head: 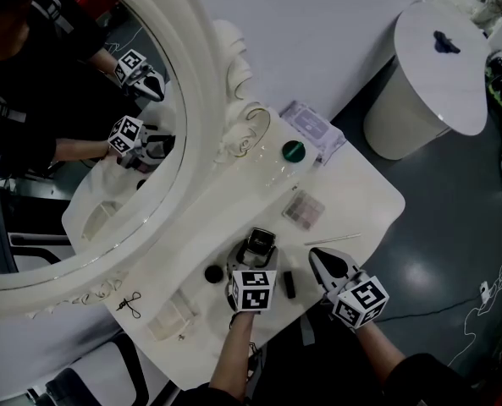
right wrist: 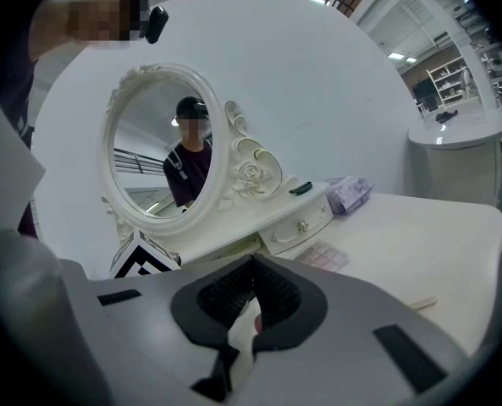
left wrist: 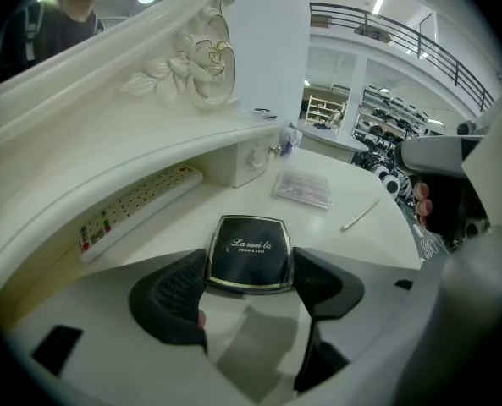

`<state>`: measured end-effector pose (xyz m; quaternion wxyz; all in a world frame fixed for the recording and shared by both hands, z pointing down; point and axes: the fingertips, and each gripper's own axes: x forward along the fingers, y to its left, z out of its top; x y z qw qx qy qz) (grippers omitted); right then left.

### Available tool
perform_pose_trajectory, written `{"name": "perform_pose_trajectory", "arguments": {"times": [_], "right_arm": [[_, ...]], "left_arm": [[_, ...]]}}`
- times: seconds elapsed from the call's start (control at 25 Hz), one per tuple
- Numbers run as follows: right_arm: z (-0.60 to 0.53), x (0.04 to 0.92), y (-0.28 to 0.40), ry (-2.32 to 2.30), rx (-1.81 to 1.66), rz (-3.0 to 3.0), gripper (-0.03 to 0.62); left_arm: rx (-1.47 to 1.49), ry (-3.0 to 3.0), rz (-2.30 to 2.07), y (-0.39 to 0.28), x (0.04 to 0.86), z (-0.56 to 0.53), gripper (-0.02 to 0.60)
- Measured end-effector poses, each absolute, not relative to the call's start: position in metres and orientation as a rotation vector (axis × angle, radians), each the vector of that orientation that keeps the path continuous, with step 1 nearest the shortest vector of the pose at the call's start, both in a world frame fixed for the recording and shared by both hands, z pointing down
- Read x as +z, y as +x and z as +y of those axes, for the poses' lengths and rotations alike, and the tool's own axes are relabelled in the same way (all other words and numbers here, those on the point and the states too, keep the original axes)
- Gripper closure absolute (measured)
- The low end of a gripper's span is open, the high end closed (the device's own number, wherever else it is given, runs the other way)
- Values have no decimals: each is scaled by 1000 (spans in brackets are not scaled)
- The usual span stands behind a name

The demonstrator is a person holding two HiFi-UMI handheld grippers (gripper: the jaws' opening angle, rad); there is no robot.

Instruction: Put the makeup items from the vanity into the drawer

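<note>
The compact (left wrist: 251,256) lies flat near the front edge of the vanity top (left wrist: 365,248), between the released, wide-open jaws of the left gripper (left wrist: 251,271). It looks stiff, light and glossy, so probably slippery; pinch its side edges. The right gripper (right wrist: 252,286) is clenched on nothing. A palette (left wrist: 302,188) and stick (left wrist: 360,214) lie beyond. The drawer (left wrist: 252,161) looks closed.

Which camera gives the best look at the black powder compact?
Left gripper view: the black powder compact lies close, lettering legible, between the open jaws of the left gripper. Head view shows it small; right gripper view misses it.
</note>
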<state>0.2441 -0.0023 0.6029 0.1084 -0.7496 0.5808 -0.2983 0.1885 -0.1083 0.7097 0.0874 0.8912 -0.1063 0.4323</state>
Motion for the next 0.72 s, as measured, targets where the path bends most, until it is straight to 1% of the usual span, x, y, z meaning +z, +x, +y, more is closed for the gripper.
{"name": "perform_pose_trajectory", "arguments": {"times": [0.28,0.72], "right_arm": [[-1,597,243,-2200,-865,1721,569],[9,562,240,-2202,-791,1759,569]], "left_arm": [[1276,2656,-316,187,707,-107,261],[1160,2695,-325,177,656,-84,261]]}}
